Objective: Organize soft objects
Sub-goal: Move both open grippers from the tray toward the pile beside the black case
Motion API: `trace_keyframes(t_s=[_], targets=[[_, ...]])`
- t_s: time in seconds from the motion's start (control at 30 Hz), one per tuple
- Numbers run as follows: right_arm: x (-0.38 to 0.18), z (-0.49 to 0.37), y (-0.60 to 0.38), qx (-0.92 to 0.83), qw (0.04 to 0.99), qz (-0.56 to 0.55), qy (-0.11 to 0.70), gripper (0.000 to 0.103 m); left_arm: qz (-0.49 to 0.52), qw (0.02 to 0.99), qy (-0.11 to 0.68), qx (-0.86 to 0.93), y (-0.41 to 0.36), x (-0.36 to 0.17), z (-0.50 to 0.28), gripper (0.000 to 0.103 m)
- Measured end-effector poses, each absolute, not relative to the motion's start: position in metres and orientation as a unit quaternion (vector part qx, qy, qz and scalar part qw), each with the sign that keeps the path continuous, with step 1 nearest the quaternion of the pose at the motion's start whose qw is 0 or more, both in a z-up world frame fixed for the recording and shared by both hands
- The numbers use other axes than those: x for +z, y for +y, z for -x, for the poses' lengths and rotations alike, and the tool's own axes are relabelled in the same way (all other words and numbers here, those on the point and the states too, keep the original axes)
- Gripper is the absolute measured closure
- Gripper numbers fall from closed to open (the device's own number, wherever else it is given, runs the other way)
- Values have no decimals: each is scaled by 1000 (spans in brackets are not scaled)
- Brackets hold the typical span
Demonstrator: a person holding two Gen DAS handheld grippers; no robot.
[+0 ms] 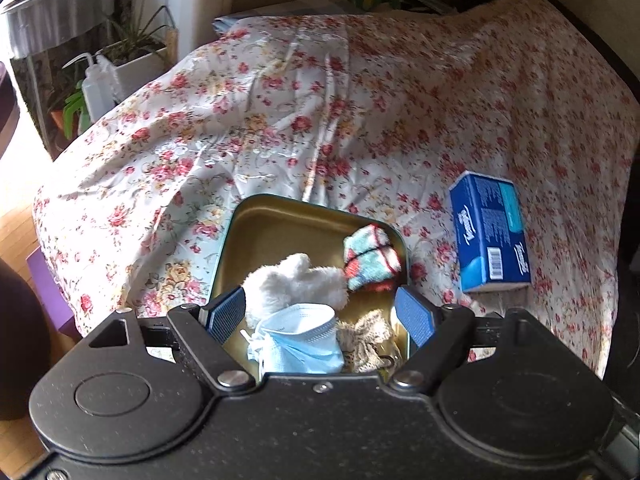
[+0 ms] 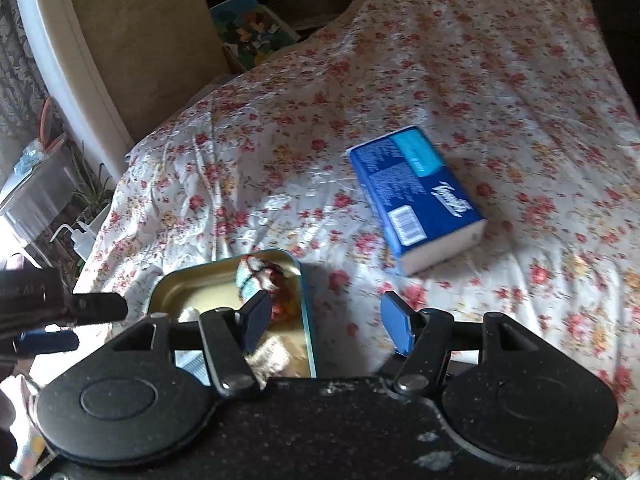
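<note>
An open tin (image 1: 280,201) with a gold inside and a teal rim lies on the flowered bedspread (image 1: 320,100). It holds a white plush piece (image 1: 292,280), a rolled checked cloth (image 1: 370,258), a pale blue face mask (image 1: 300,340) and a beige knit piece (image 1: 366,340). My left gripper (image 1: 320,308) hangs open over the tin's near half, one finger over each side wall, with no pad seen pressing. My right gripper (image 2: 325,304) is open with nothing in it, over the bedspread at the tin's (image 2: 309,320) right wall. A blue tissue pack (image 2: 416,200) lies to the right.
Potted plants and a white squeeze bottle (image 1: 94,88) stand beside the bed on the left, below a glass-sided stand (image 1: 40,20). A colourful book (image 2: 248,32) leans at the bed's far end. The bedspread drops off at its left edge (image 1: 52,208).
</note>
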State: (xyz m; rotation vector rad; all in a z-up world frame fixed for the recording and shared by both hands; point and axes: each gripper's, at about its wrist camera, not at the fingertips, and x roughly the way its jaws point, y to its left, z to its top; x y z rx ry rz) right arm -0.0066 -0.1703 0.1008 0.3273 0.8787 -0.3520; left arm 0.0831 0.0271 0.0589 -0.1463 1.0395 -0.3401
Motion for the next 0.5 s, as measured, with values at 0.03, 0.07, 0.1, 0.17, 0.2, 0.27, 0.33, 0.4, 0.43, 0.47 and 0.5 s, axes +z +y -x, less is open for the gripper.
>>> trace_keyframes(t_s=[0.03,0.07,0.1,0.17,0.2,0.27,0.33,0.4,0.43,0.47,0.5], targets=[[102,13,-172,-173,877,-157,419,41,64,851,493,-166,24,59,-81,25],[103,20,-175,-178,877,-158,417,41,60,851,493,-171,22,59,-79,25],[104,27,-177,-182,877,-158,415,41,56,851,492,-174,20,59,-77,25],[105,40,-183,-192,876,-160,412,40,47,850,492,-182,15,58,-73,25],[106,47,-186,-198,875,-161,410,40,44,849,493,-187,13,58,-71,25],[106,62,-193,-211,873,-163,408,39,39,846,495,-196,9,57,-67,25],[106,76,-200,-226,870,-165,406,39,34,843,496,-206,4,56,-63,25],[104,92,-208,-241,866,-169,405,39,28,839,498,-216,0,56,-59,25],[103,98,-212,-249,863,-171,405,39,25,837,500,-222,-2,55,-57,25],[102,106,-216,-256,860,-173,405,39,21,835,501,-227,-5,54,-55,25],[100,112,-220,-264,857,-176,405,39,18,833,502,-231,-7,54,-53,25]])
